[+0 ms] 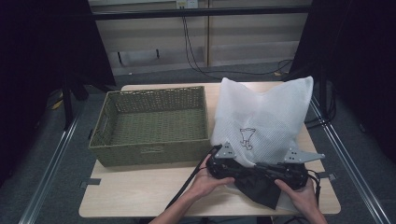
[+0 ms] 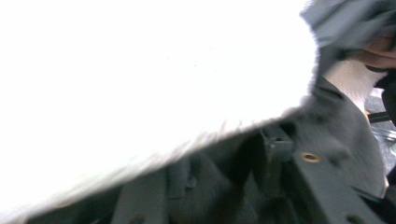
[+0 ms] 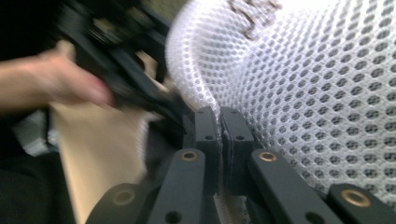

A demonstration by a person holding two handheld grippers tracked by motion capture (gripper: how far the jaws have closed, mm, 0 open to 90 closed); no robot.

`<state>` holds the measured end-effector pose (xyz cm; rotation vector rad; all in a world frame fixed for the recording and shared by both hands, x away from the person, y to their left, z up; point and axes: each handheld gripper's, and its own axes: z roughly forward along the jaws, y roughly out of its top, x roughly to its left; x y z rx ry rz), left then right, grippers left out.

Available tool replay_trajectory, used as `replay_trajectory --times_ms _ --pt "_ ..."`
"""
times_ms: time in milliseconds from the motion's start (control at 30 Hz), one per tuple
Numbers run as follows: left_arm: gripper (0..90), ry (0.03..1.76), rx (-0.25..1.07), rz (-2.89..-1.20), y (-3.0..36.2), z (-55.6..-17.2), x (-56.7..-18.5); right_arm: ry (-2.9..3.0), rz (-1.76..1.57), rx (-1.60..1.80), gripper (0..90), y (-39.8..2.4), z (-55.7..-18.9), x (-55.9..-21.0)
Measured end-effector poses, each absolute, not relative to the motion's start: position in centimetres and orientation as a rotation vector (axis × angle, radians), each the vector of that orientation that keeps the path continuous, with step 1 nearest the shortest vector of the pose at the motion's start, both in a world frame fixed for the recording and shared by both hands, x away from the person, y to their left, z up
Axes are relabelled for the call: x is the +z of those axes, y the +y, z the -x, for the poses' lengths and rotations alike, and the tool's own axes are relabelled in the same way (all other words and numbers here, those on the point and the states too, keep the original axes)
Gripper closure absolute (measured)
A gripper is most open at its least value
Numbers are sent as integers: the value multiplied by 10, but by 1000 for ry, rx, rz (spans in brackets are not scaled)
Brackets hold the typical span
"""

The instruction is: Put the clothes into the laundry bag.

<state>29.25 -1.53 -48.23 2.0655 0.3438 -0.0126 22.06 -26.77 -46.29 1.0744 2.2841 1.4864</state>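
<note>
Your right hand-held gripper (image 3: 219,126) pinches the white mesh bag's (image 1: 261,116) edge tight; your left hand-held gripper (image 1: 223,169) sits partly open over dark cloth (image 1: 261,186), so regrip squarely before lifting.

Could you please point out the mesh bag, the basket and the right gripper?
Mesh bag (image 1: 266,112), high view, middle of its white face.
Basket (image 1: 149,156), high view, its front wall.
Right gripper (image 3: 219,122), right gripper view, between its closed jaw tips at the mesh edge.
</note>
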Motion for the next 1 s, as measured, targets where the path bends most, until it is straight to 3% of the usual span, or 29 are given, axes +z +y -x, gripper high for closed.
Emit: replay_trajectory --times_ms 200,233,300,433,567,700,800,867,1000 --pt "577 331 28 -2077 18 -290 -473 2296 -1139 1448 875 -280 -221 -477" --pt "585 328 32 -2081 24 -290 -473 2296 -1139 1444 875 -281 -220 -477" --pt "688 312 16 -2079 34 -290 -475 2297 -1127 1437 875 -282 -219 -477" --pt "685 363 18 -2100 47 -293 -488 2297 -1121 1430 874 -284 -218 -477" --pt "552 336 -21 -2125 49 -293 -495 2293 -1118 1438 874 -285 -218 -478" --pt "335 338 -25 -2159 38 -294 -501 2291 -1119 1441 873 -284 -219 -478" --pt "282 350 -21 -2180 30 -297 -506 2289 -1111 1444 872 -284 -218 -478" --pt "364 367 24 -2208 28 -298 -505 2287 -1110 1447 871 -284 -218 -478" --pt "657 393 29 -2221 33 -301 -504 2283 -1115 1458 867 -285 -218 -477"
